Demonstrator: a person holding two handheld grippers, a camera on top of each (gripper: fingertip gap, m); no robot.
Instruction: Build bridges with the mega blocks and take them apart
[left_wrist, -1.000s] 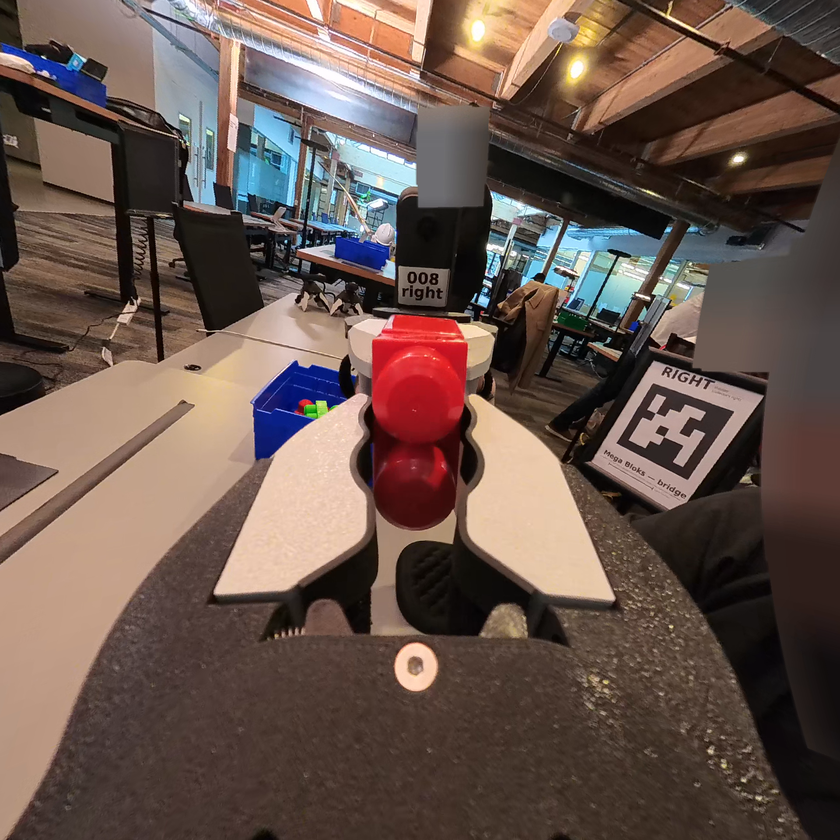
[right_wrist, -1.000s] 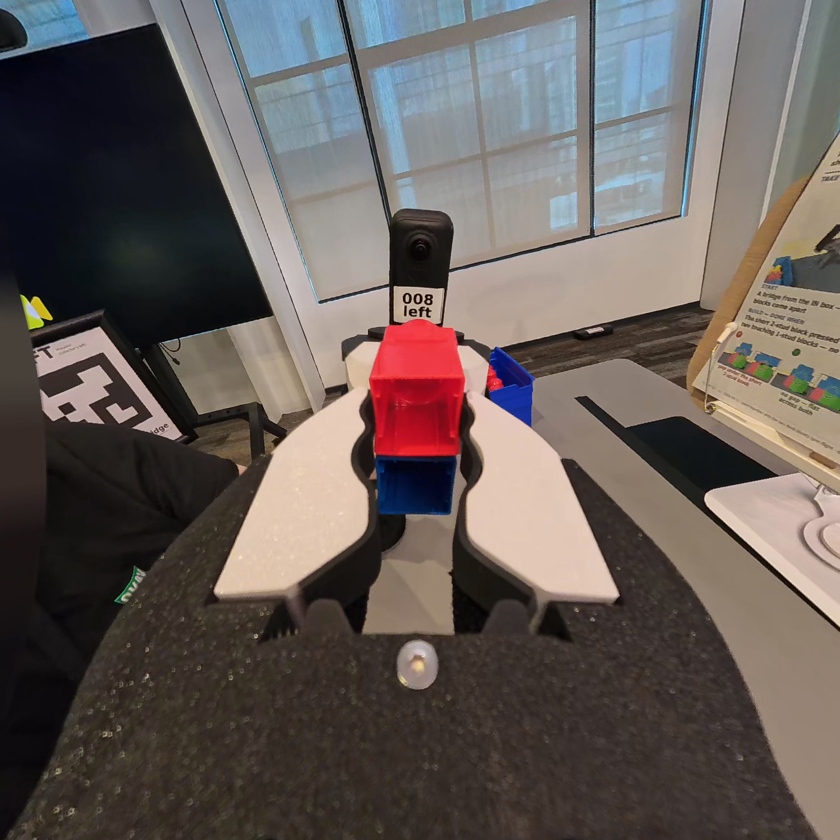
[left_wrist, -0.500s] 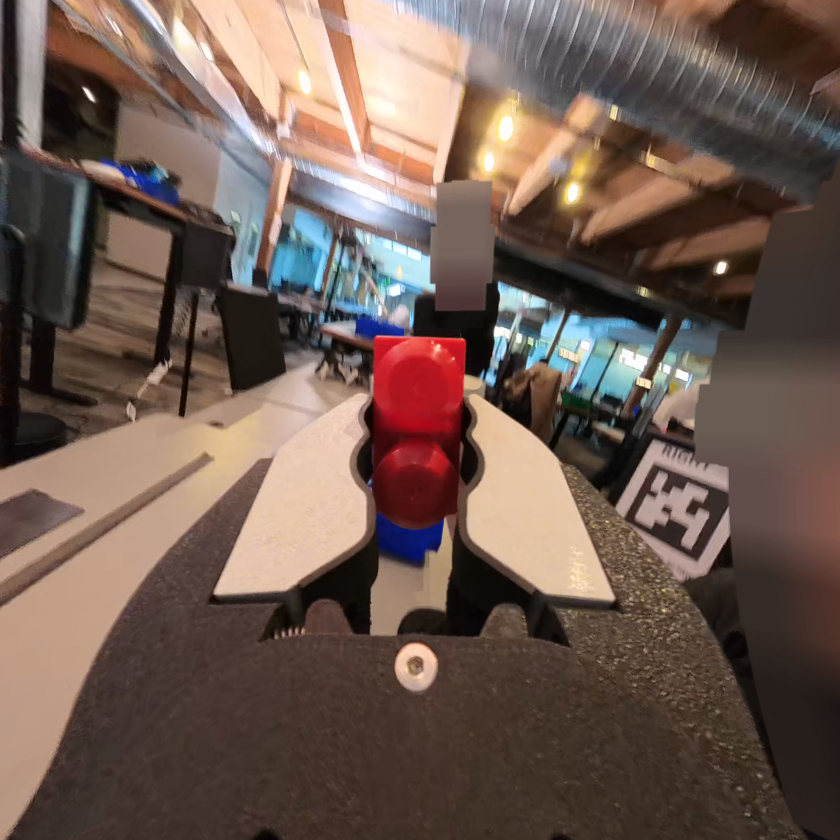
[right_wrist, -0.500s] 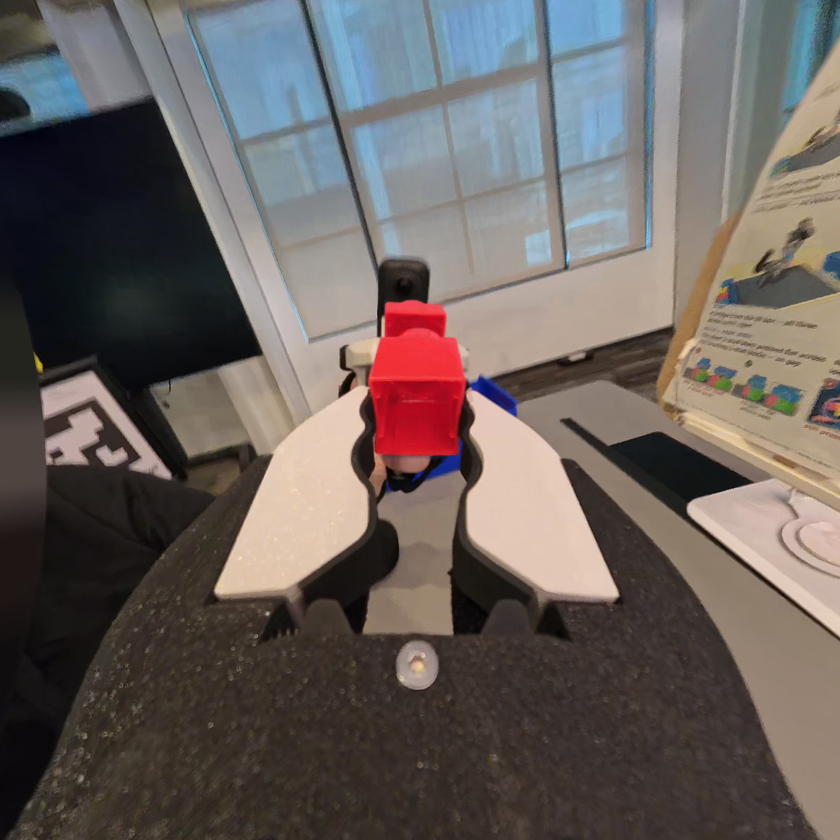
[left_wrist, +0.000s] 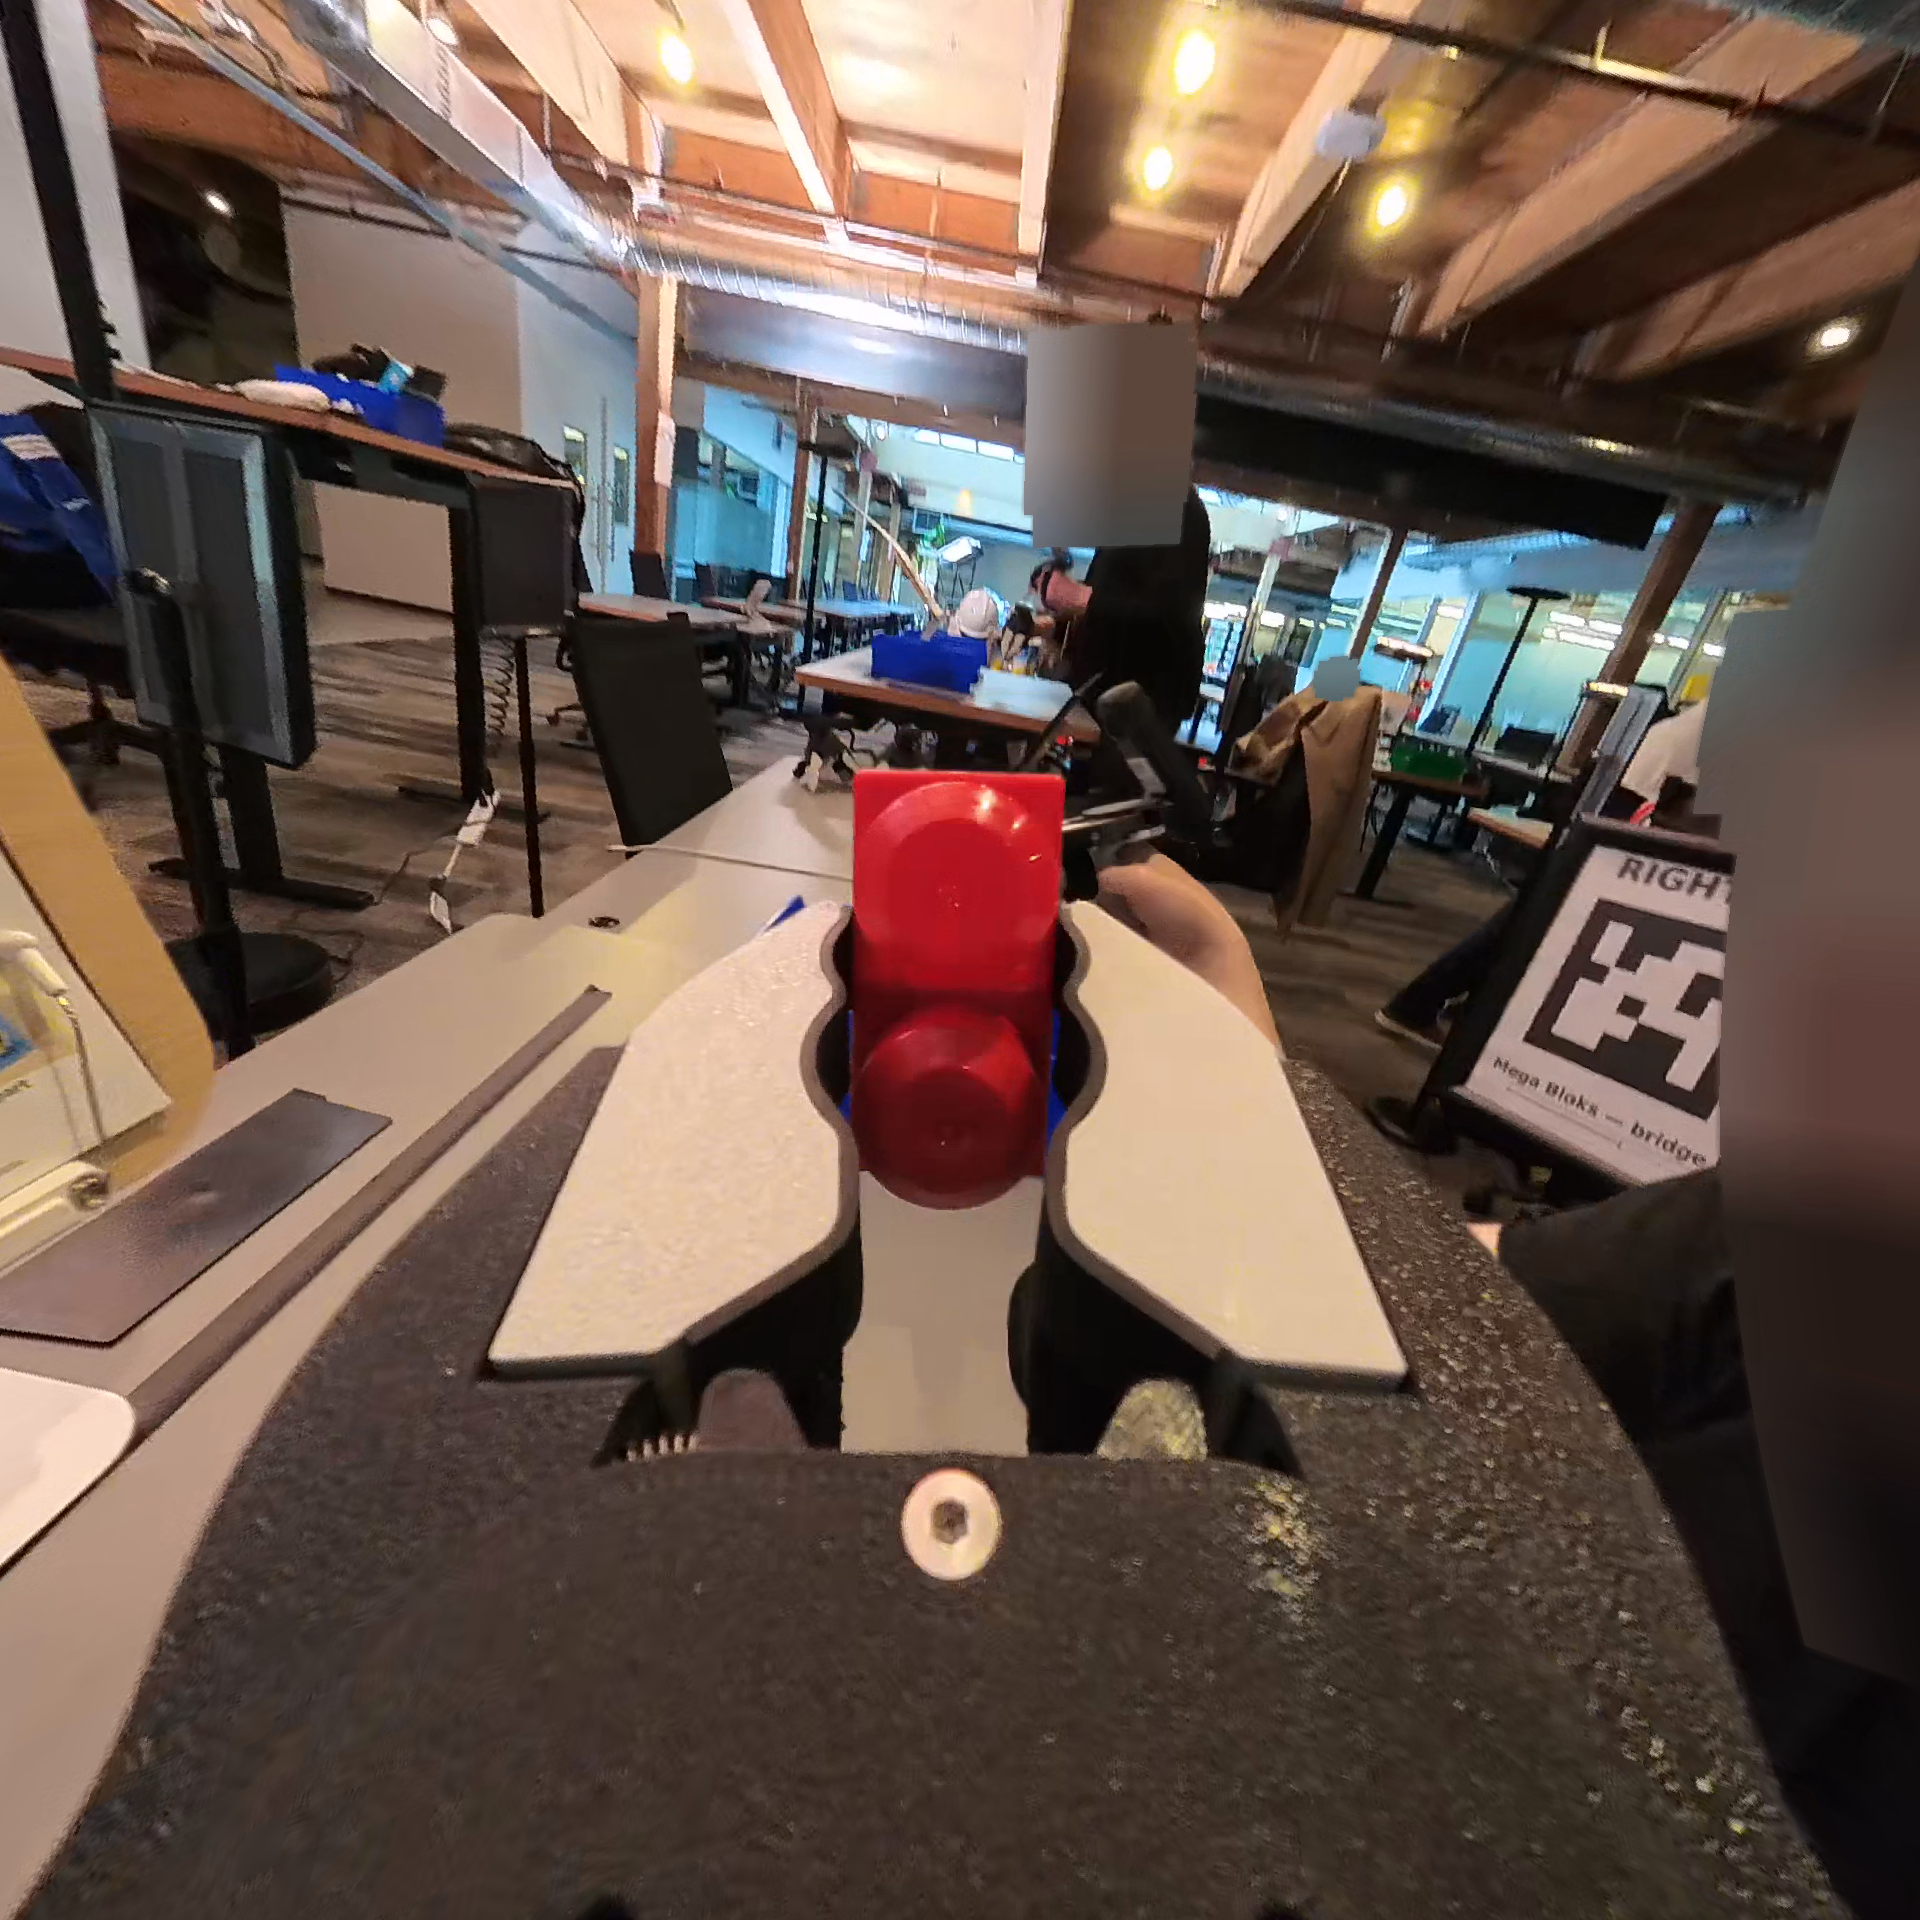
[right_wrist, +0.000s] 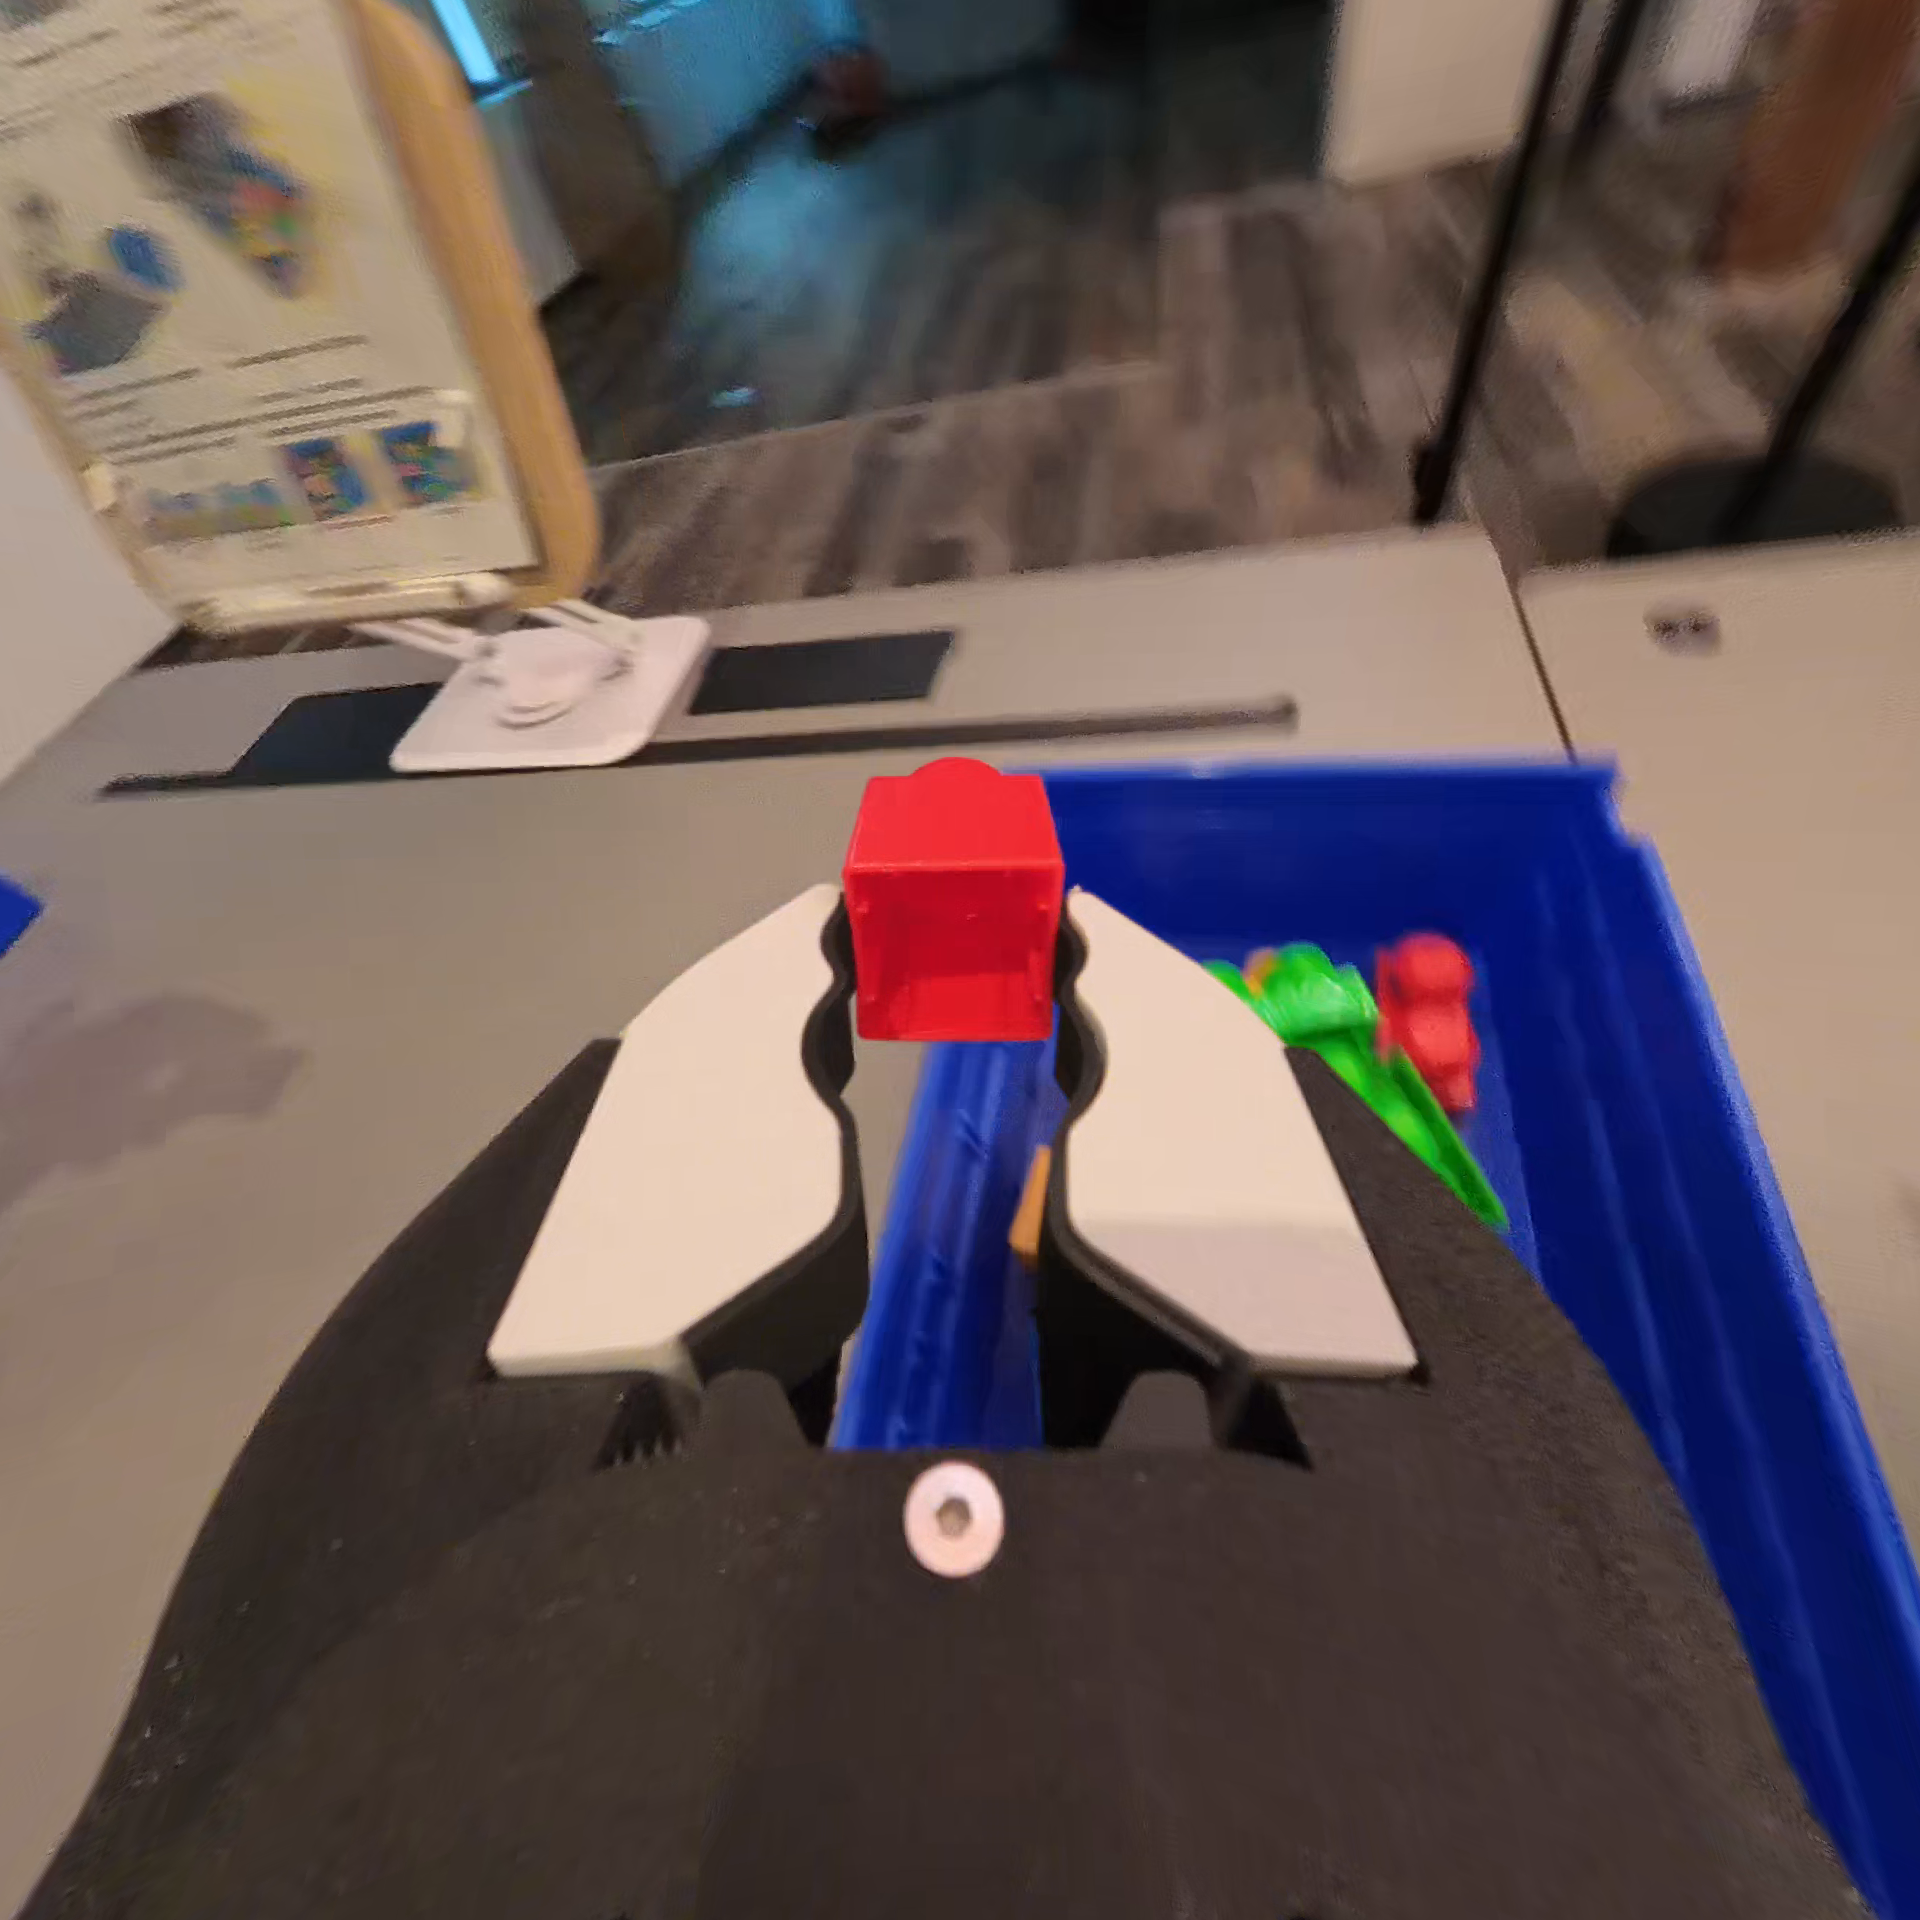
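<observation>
Each gripper pinched a red block.
Left gripper (left_wrist: 951, 997) gripped a two-stud block (left_wrist: 951, 987); right gripper (right_wrist: 951, 961) clamped a cube (right_wrist: 951, 935) over the bin (right_wrist: 1621, 1039).

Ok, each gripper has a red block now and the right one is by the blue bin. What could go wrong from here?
1. The right gripper pinches its one-stud red block only at the fingertips, above the near wall of the blue bin; released here, it may hit the wall and land on the grey table.
2. The picture is motion-blurred, so a fast swing could loosen the block.
3. The left gripper holds its two-stud red block in mid-air; a slip would drop it.
</observation>
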